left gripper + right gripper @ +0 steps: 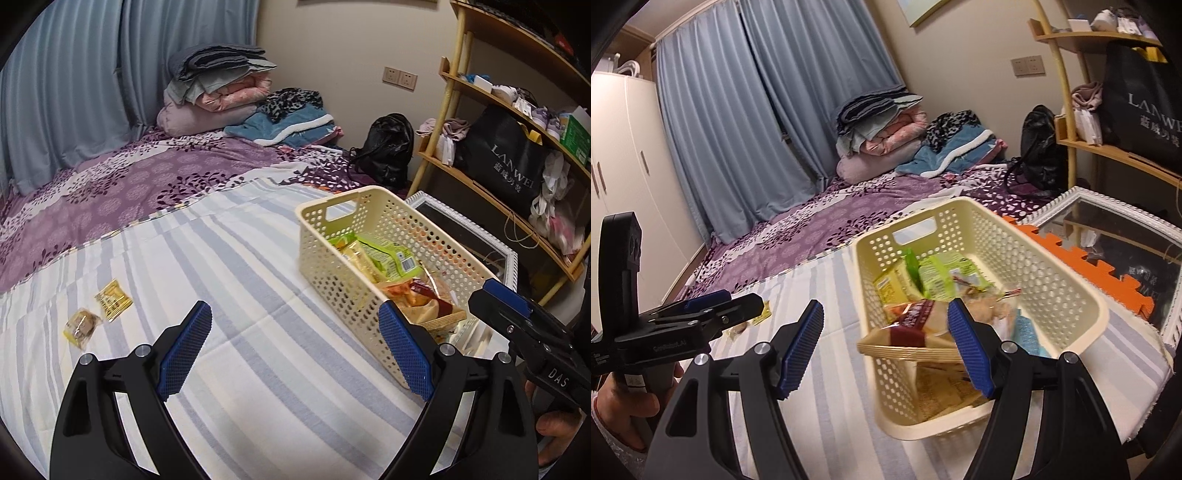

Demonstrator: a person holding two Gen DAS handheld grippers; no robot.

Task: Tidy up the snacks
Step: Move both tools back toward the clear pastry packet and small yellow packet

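The left gripper (295, 349) fills the bottom of the left wrist view with its blue-padded jaws spread wide and nothing between them, hovering above the striped bedsheet (221, 258). The right gripper (886, 349) is likewise spread and empty in its own view, its right finger over the near end of the cream basket (1082, 295), its left finger over the sheet beside the basket. Two loose snacks remain outside the basket: a yellow packet (113, 300) and a clear-wrapped pastry (82, 326), lying just beside each other at the left middle of the left wrist frame, well apart from the basket at right centre. They sit up and to the left of the left gripper's fingers, so the left hand is judged the nearer one for the next pick. The yellow packet lies like a diamond, one corner pointing toward the upper part of the frame. The basket (314, 236) runs lengthwise from upper left to lower right and already holds green, yellow and red packets. The left wrist view shows both loose snacks plainly; in the right wrist view they are mostly hidden behind the left gripper's black body at the left edge, with only a sliver of yellow showing. The right wrist view alone shows the basket's interior from its near end.
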